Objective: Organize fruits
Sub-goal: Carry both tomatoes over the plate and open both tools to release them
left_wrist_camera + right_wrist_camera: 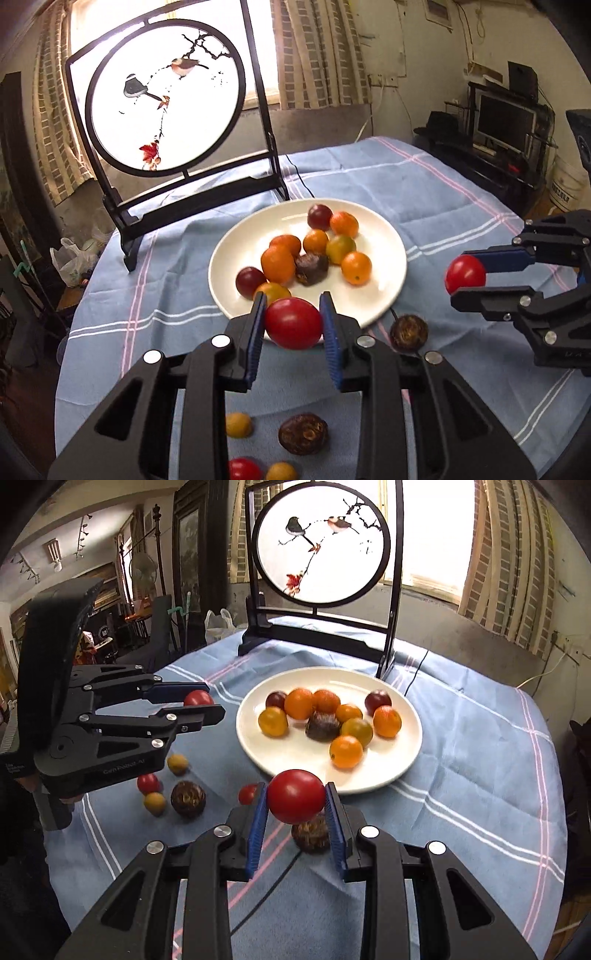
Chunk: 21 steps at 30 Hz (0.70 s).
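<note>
Both tools are loaded. Your left tool is clenched on a red cherry tomato, pads pressing on either side, and it hangs just in front of the near rim of the white plate. Your right tool grips a second red tomato the same way, also held clear of the cloth and short of the plate's near edge.

The plate sits mid-worktop on the blue checked tablecloth, in front of a round bird-painted screen. It already carries a cluster of orange, yellow-green and dark purple tomatoes around one dark brown wrinkled fruit.

Step in hand, as it reads: carry phase, both fruits lifted and bound for the plate.

Still loose on the cloth:
- a brown fruit, a small red tomato and two yellowish ones below your left tool
- another red one and a brown fruit near your right tool

Next move calls for taking each tomato over the rim to a bare patch of plate. The near side looks free. Release low, since round fruit will likely roll or knock the pile. Stagger the two drops so the tools don't crowd each other.
</note>
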Tool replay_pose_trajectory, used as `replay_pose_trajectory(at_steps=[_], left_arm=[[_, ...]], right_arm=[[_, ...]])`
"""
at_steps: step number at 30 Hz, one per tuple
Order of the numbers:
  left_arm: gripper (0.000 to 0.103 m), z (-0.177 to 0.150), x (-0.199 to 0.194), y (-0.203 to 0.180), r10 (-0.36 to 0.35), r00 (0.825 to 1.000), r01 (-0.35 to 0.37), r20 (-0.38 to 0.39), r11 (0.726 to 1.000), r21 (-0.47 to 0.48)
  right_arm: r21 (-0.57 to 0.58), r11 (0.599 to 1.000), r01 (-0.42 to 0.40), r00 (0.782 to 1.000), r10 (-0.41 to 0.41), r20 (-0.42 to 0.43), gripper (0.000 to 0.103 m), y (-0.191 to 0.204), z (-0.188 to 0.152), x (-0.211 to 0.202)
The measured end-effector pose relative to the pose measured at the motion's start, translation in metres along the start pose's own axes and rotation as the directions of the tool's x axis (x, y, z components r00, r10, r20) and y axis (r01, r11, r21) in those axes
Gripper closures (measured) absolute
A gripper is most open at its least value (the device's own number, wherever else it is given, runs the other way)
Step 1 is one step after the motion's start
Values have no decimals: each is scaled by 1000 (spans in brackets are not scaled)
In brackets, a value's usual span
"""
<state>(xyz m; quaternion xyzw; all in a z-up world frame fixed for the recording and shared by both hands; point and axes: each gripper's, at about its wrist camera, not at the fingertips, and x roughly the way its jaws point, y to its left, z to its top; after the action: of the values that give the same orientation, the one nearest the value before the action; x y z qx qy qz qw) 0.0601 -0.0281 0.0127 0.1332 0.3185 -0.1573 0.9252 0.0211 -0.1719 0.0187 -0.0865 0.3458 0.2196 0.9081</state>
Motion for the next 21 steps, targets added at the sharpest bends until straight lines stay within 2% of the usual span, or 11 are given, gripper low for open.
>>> replay_pose_trajectory(at_steps=[5, 10, 21], left_arm=[[75, 22, 19, 9, 29, 1000, -28, 7, 998, -61], [75, 26, 46, 12, 33, 999, -35, -26, 996, -83], [75, 29, 93, 24, 50, 995, -59, -90, 994, -97]], right_arm=[[39, 999, 5, 999, -6, 31, 72, -12, 30, 16], [62, 998, 11, 1000, -12, 19, 72, -23, 47, 45], [91, 995, 27, 999, -25, -28, 72, -38, 58, 93]])
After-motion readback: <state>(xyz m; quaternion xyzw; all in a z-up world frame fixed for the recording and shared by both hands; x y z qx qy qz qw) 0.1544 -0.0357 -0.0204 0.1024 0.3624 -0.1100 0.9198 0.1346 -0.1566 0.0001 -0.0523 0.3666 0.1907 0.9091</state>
